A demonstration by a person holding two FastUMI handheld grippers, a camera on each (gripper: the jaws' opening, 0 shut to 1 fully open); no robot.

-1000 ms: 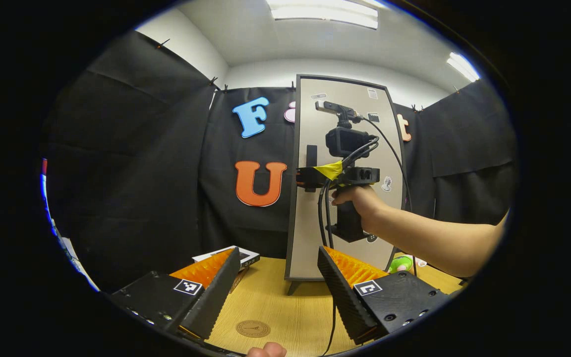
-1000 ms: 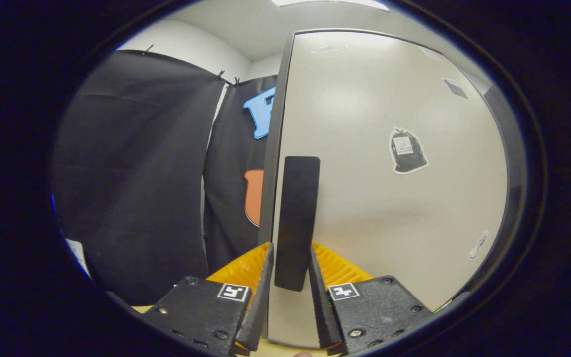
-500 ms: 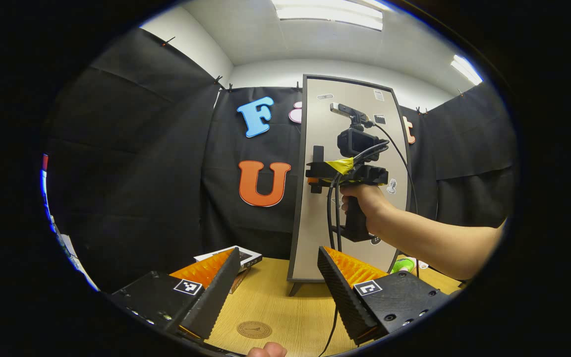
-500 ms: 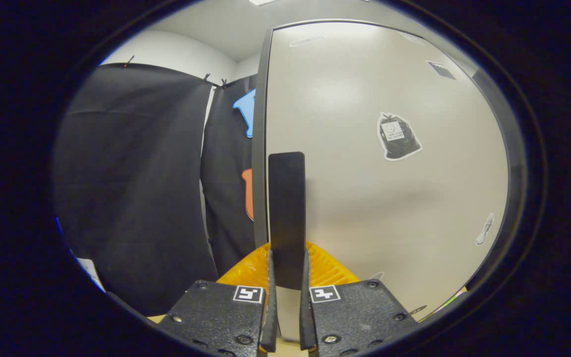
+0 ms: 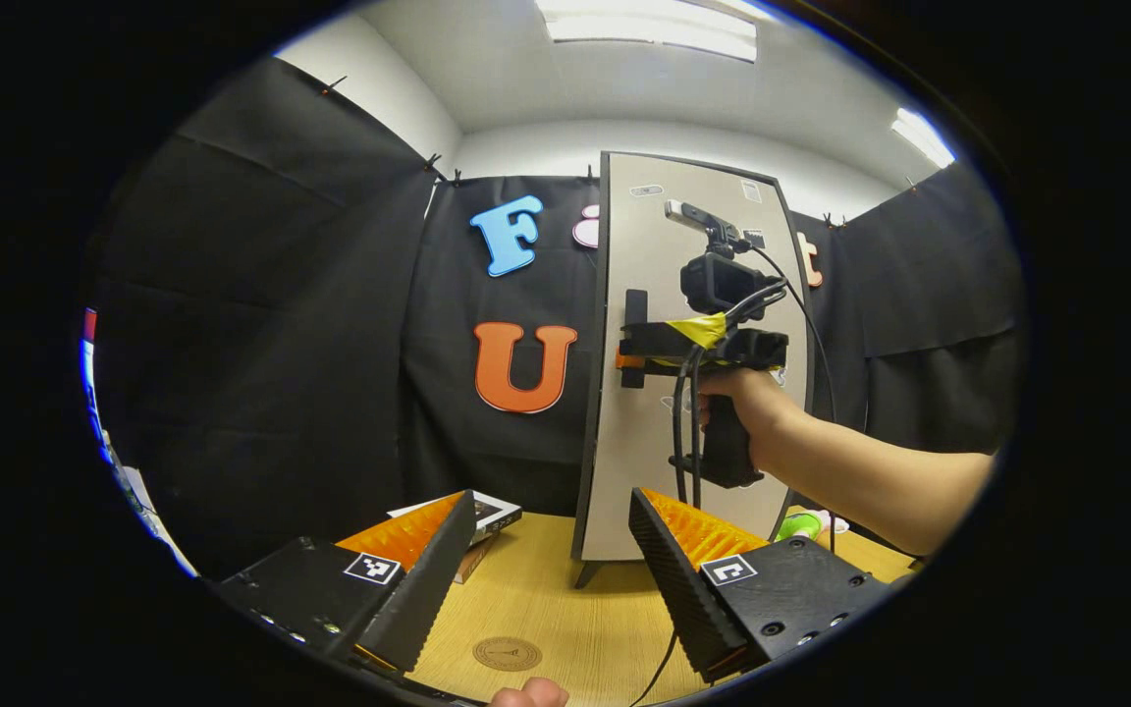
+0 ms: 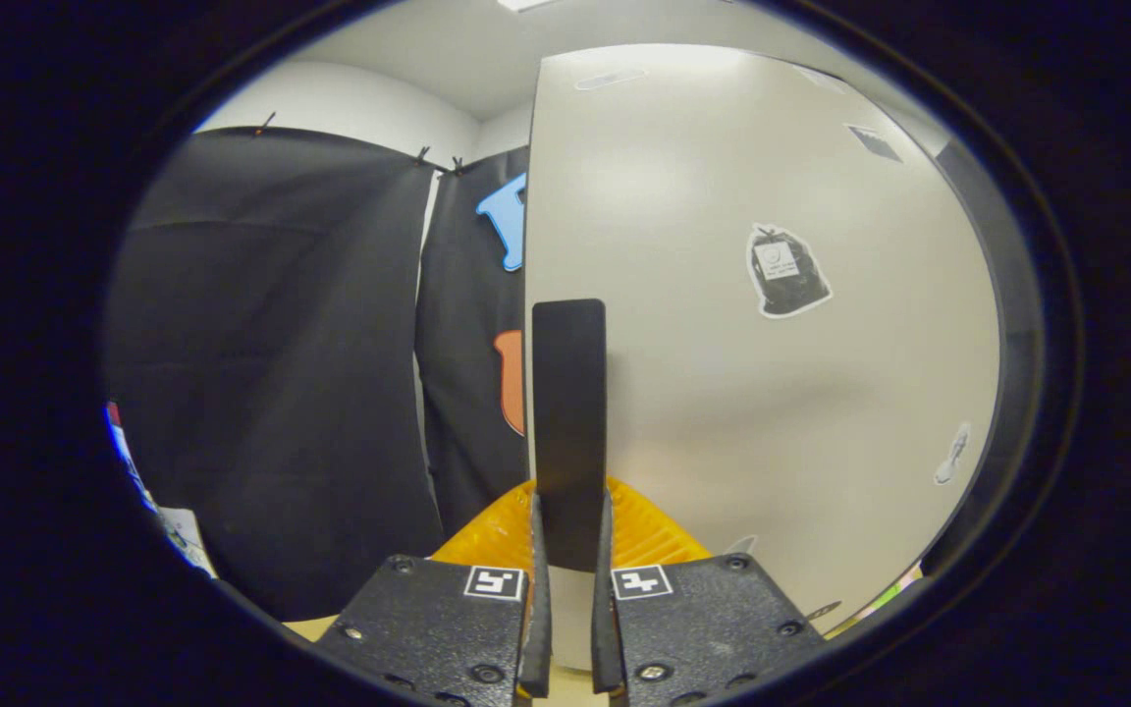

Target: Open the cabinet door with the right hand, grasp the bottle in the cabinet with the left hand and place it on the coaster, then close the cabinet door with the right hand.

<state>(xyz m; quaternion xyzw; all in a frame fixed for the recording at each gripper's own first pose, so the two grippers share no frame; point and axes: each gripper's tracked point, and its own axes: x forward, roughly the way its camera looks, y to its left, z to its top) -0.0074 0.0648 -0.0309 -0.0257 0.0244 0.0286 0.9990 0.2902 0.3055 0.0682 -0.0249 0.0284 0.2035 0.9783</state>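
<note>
Gripping the one flat black upright handle of the single tall beige cabinet door with a dark frame, the right gripper has both fingers pressed against the handle's lower end. In the left gripper view a hand holds that gripper level at the door, whose left edge stands slightly ajar. The left gripper hangs above the light wooden table with its two fingers spread wide, grasping nothing. One round brown coaster lies on the table between them. The bottle is hidden behind the door.
</note>
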